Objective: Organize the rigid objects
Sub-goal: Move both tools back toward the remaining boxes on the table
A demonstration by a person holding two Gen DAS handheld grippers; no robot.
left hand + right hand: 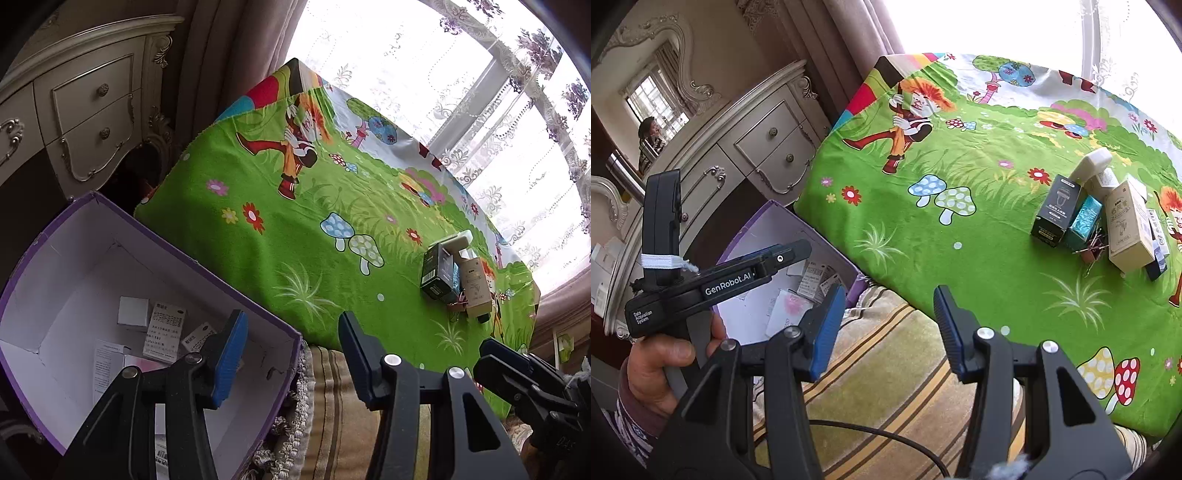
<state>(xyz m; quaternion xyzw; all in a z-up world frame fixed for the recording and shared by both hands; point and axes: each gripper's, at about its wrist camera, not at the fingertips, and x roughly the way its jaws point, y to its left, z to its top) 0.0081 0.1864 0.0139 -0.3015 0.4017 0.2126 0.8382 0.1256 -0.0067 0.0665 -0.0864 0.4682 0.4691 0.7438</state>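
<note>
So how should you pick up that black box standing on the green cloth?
Take the black box by its two long side faces, near the upper half, coming down from above. It stands upright and looks slim enough for the open right tool. Its left side is clear; a teal box leans close on its right, so probably ease that finger in carefully.

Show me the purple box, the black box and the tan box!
purple box [207,266]: left wrist view, on its rim.
black box [1056,210]: right wrist view, front face.
tan box [1126,225]: right wrist view, front face.

Both the left gripper [291,350] and right gripper [888,326] hold empty jaws apart.
</note>
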